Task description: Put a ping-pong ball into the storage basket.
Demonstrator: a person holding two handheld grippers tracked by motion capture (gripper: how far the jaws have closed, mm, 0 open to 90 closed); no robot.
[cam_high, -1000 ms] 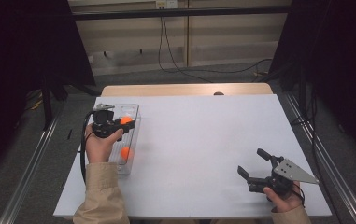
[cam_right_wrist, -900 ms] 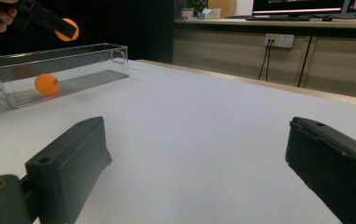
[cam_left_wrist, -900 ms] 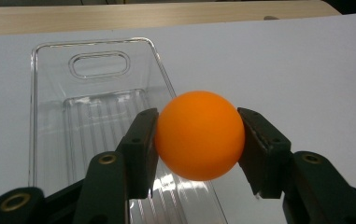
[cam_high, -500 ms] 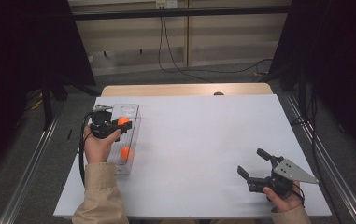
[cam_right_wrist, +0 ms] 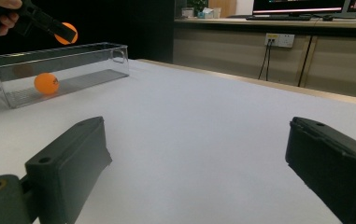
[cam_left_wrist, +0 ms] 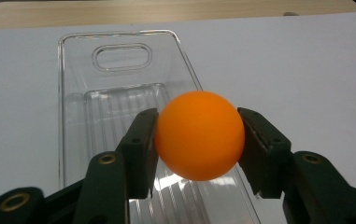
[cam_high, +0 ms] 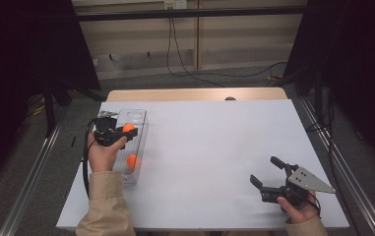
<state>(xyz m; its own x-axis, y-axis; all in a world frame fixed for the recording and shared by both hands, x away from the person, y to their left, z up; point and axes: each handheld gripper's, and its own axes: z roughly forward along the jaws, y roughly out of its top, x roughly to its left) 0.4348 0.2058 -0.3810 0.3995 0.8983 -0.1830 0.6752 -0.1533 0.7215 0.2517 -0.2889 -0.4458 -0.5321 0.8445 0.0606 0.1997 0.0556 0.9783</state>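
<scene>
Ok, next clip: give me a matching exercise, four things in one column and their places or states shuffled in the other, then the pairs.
Things:
1. left gripper
2. right gripper
3. orange ball in the tray
4. clear plastic tray

States:
A. lying on the ribbed floor of the container
B. open, nothing between its fingers
C. on the table's left side
D. shut on an orange ball above the tray

Pairs: 1-D, 2-B, 3-A, 4-C
</scene>
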